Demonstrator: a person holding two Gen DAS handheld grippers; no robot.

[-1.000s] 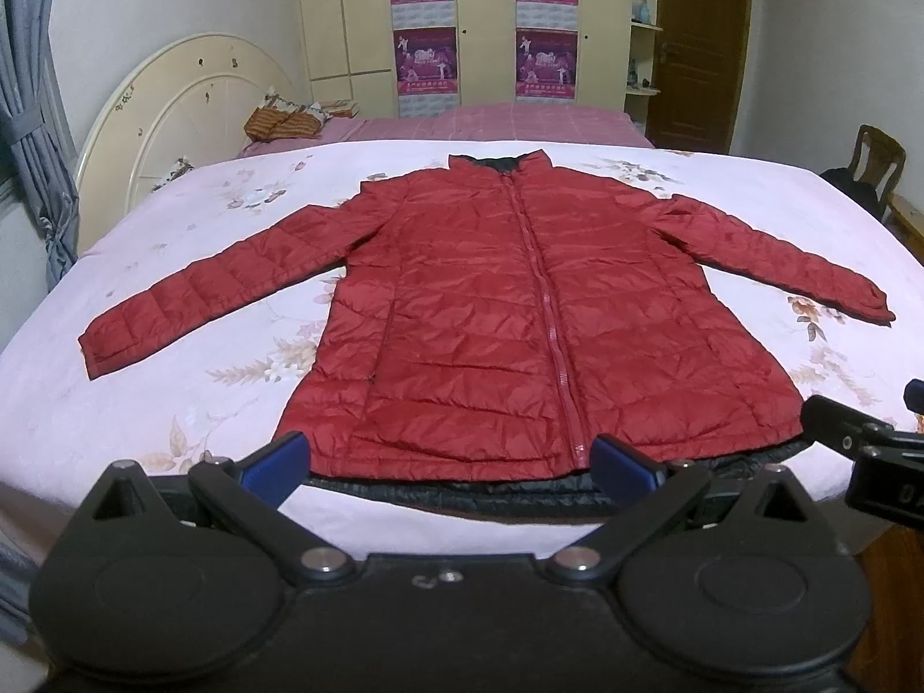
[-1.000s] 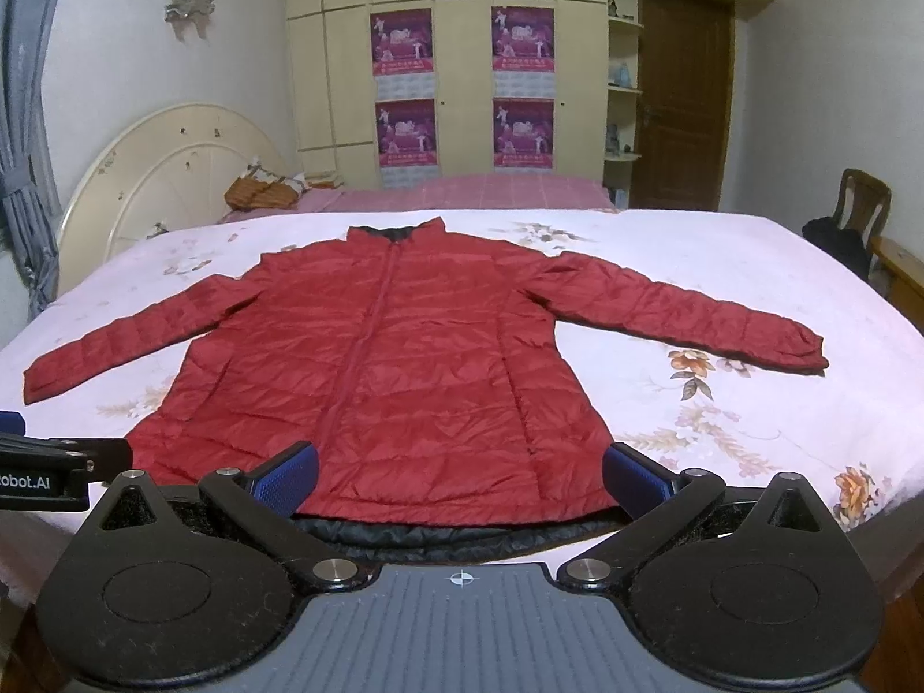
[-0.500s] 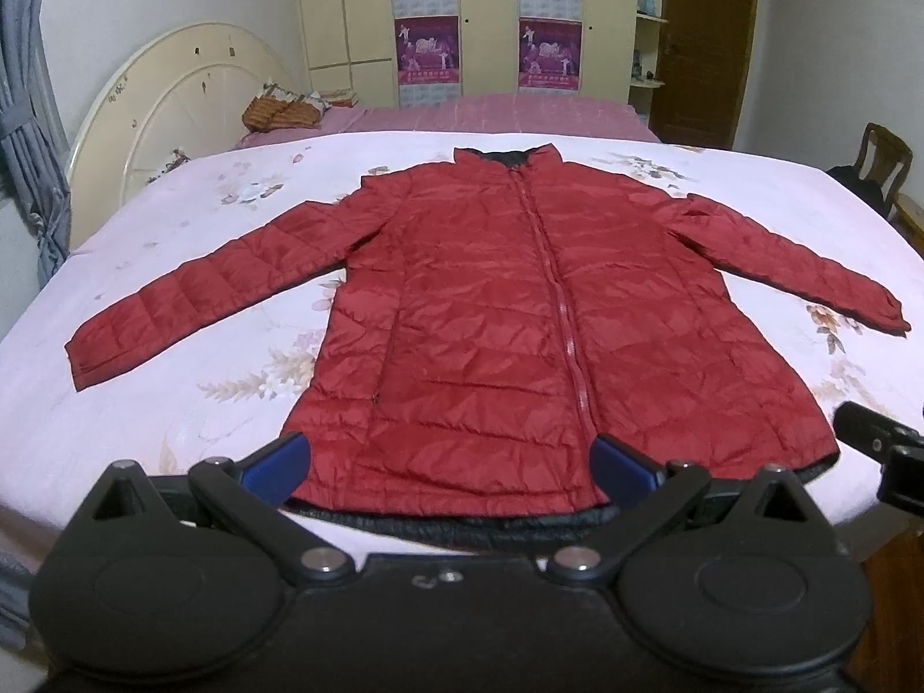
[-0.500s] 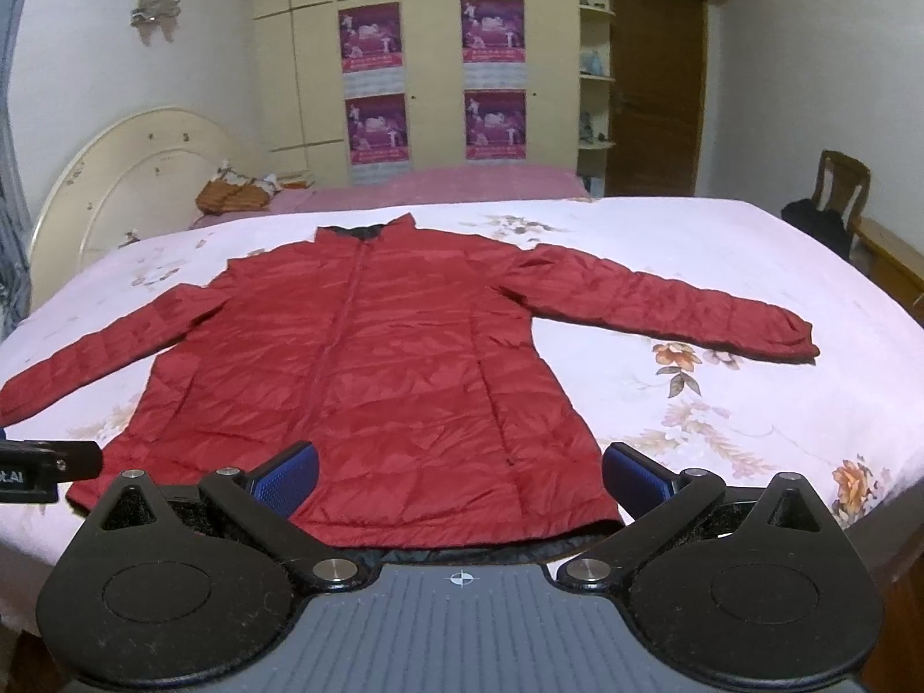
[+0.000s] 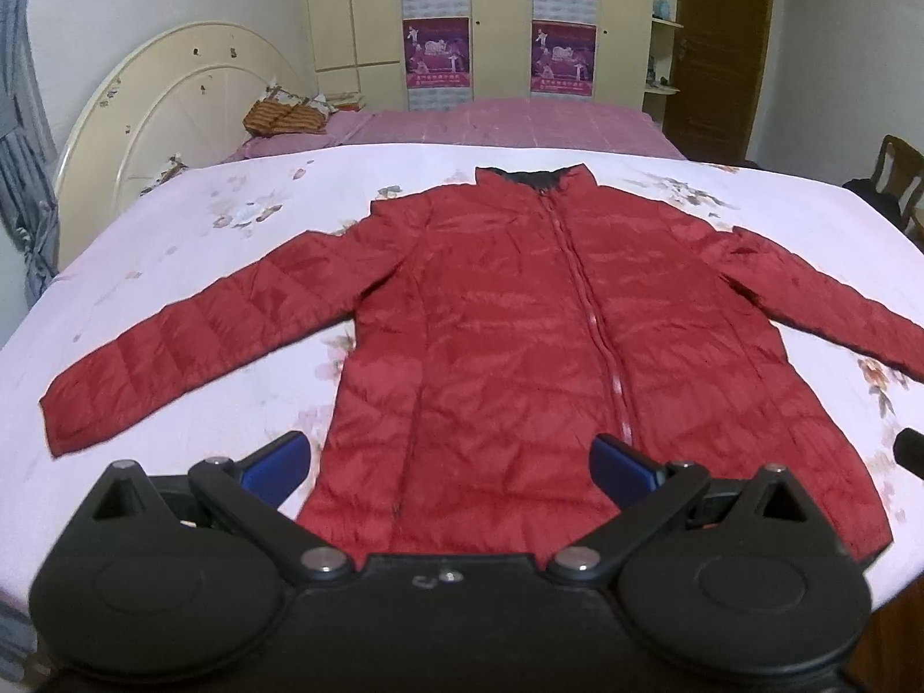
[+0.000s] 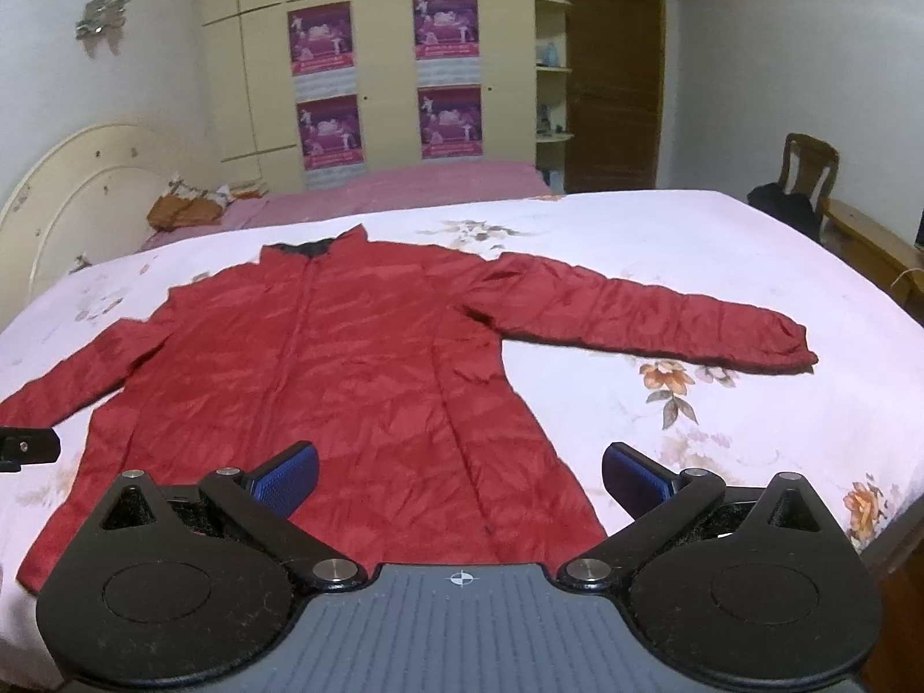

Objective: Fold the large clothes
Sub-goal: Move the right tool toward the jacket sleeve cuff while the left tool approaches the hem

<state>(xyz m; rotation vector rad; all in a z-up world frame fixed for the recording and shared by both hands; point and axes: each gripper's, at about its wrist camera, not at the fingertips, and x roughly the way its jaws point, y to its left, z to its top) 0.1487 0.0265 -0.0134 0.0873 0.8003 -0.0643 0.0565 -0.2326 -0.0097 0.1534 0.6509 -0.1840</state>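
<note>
A red quilted jacket (image 5: 508, 335) (image 6: 323, 381) lies flat and zipped on the bed, collar at the far end, both sleeves spread outward. Its left sleeve (image 5: 190, 346) reaches toward the left bed edge. Its right sleeve (image 6: 647, 312) stretches out to the right. My left gripper (image 5: 453, 462) hovers open over the hem, left of the zip. My right gripper (image 6: 459, 476) is open above the hem's right corner. Neither holds anything. A bit of the left gripper (image 6: 26, 447) shows at the right wrist view's left edge.
The bed has a pale pink floral sheet (image 5: 231, 219) (image 6: 722, 404). A cream round headboard (image 5: 167, 110) stands left. A second pink bed (image 5: 491, 121) with a striped bag (image 5: 283, 115) lies beyond. A wooden chair (image 6: 808, 167) and door (image 6: 612, 75) are at right.
Both grippers have moved forward and up over the jacket's hem, so the hem's dark lining edge is now hidden under them. Both stay open. The jacket has not moved.
</note>
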